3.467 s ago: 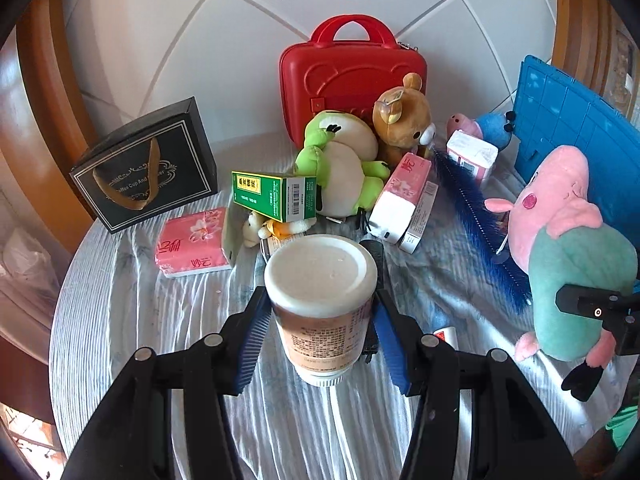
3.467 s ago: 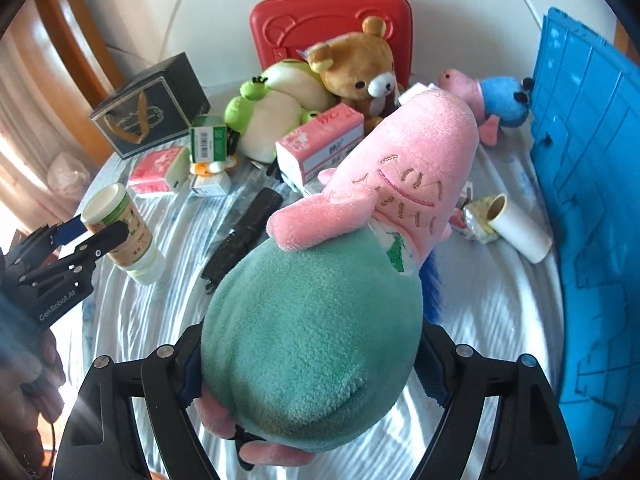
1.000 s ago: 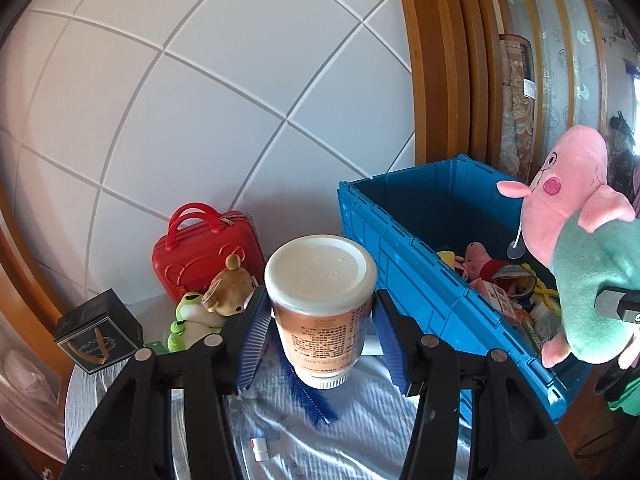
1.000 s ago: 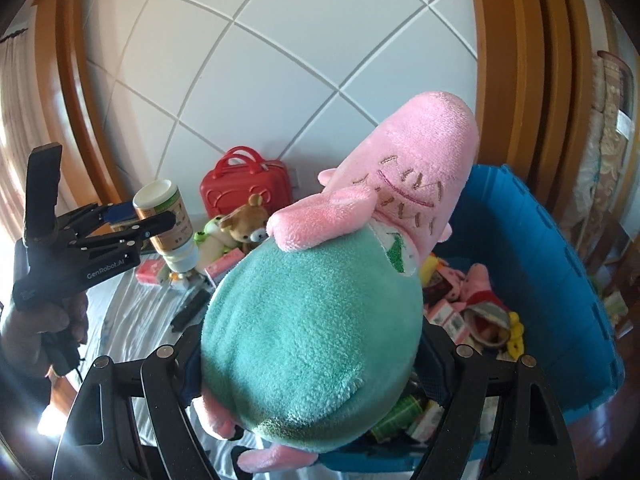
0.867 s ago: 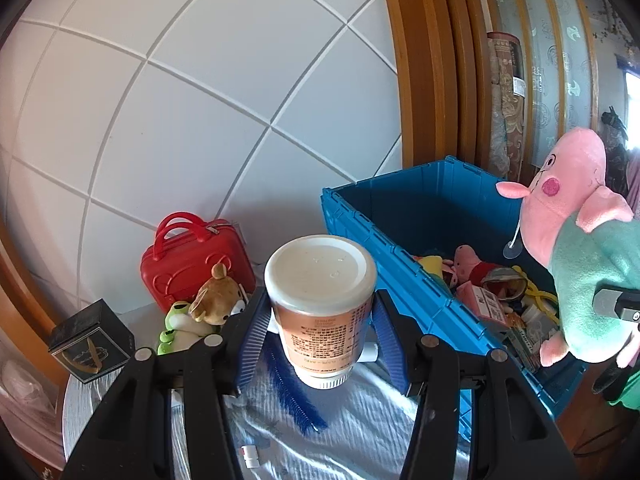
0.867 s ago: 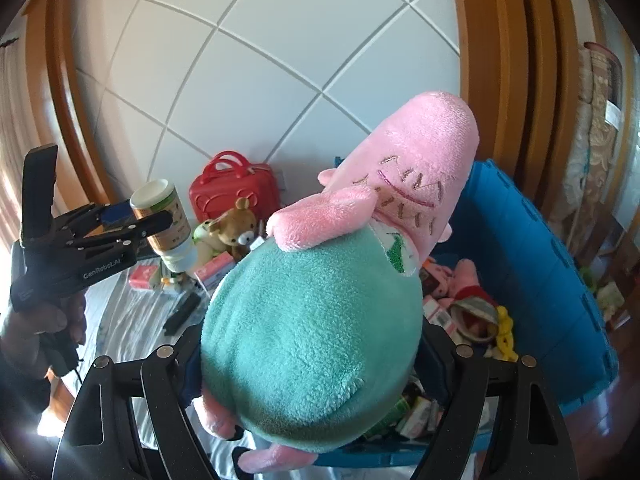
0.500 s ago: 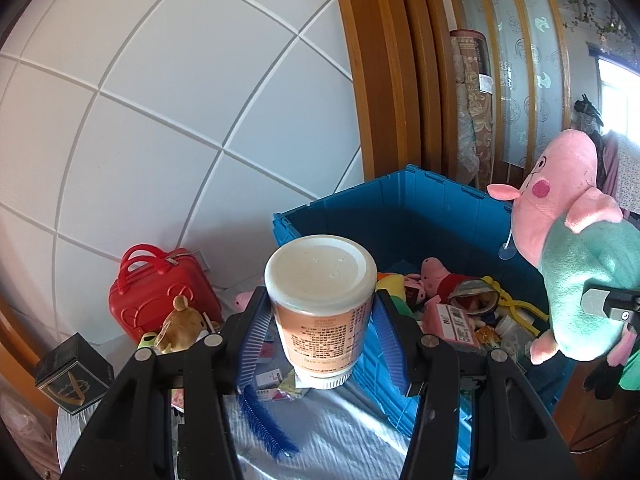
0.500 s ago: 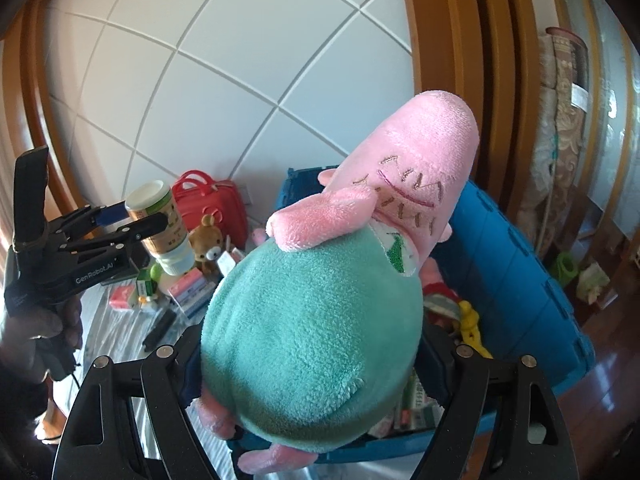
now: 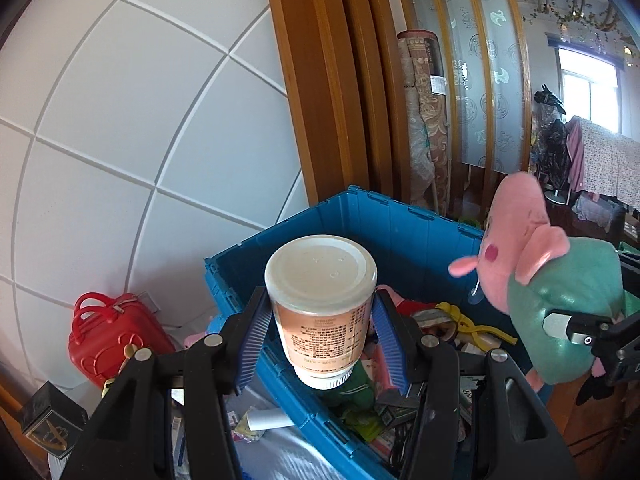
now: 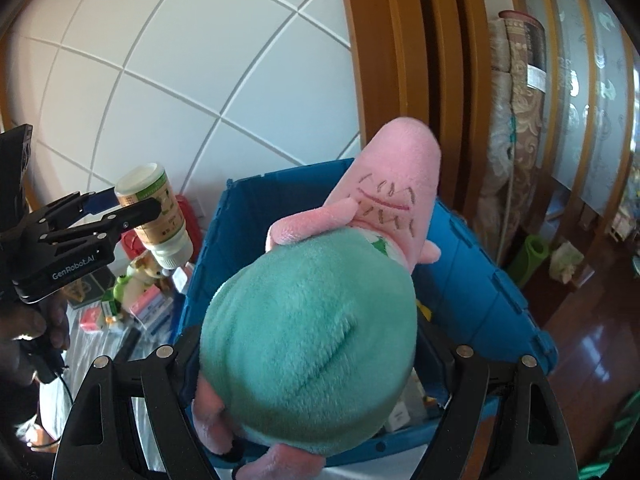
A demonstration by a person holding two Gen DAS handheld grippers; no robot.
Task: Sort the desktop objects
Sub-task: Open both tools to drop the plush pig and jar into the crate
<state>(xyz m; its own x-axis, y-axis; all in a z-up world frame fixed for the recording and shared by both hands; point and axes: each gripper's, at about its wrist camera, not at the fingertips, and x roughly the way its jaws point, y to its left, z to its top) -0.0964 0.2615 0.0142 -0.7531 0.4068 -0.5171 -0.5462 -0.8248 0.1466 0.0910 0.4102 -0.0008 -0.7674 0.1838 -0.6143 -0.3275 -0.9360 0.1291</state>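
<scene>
I've swung both loads off worktop, now over blue bin [image 9: 404, 224]: left gripper [image 9: 320, 344] clamps cup [image 9: 322, 308], right gripper [image 10: 308, 364] clamps pig toy [image 10: 316, 320]; drop next.

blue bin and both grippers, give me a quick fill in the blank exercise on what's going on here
1. The left gripper is shut on a cup with a ____ lid.
2. The right gripper holds a pink pig plush whose body is ____.
3. Both items hang above the ____ bin.
4. The small suitcase near the wall is ____.

Missing words: white; green; blue; red
</scene>
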